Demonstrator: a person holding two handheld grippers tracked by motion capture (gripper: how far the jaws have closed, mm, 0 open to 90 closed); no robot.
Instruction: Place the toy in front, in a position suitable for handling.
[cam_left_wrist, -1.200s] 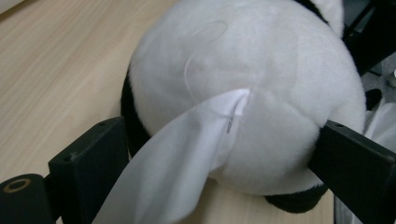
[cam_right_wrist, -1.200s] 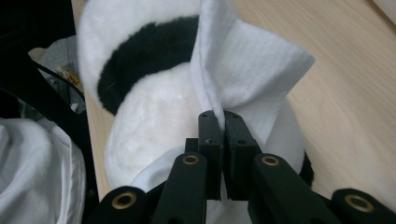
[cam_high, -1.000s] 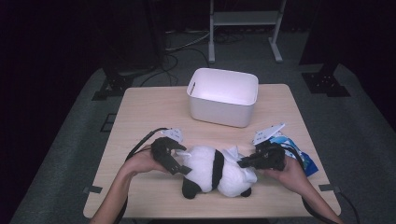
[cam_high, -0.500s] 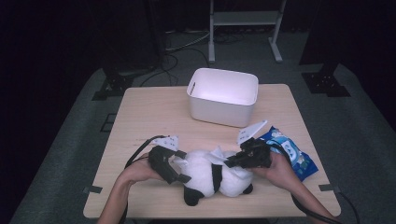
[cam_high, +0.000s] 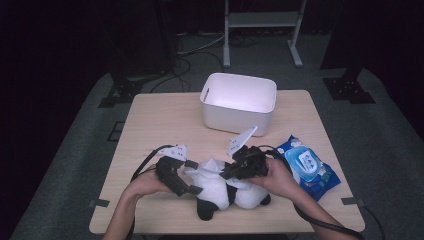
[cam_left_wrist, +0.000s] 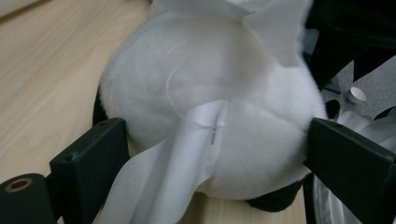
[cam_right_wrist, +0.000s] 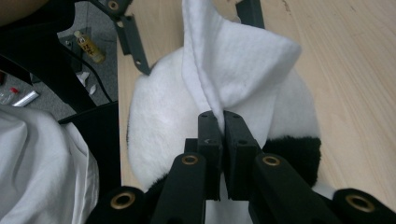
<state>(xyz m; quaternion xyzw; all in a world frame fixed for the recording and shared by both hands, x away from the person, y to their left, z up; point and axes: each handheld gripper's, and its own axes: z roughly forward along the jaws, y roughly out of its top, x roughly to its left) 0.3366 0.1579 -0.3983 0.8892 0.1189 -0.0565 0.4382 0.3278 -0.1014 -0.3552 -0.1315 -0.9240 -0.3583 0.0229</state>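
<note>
Plush toy (cam_high: 225, 187) at the worktop's (cam_high: 155, 125) near edge, bin (cam_high: 239, 102) behind it, wipes pack (cam_high: 305, 166) at right

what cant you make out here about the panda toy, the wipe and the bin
- Plush panda: its face, high view, covered by both grippers and the white wipe.
- Sewn label: print too small, left gripper view.
- White bin: its floor washed out by glare, high view.

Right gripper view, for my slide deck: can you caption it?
Right gripper fingers pinch a white wet wipe over a black-and-white plush panda on the wooden table.
</note>
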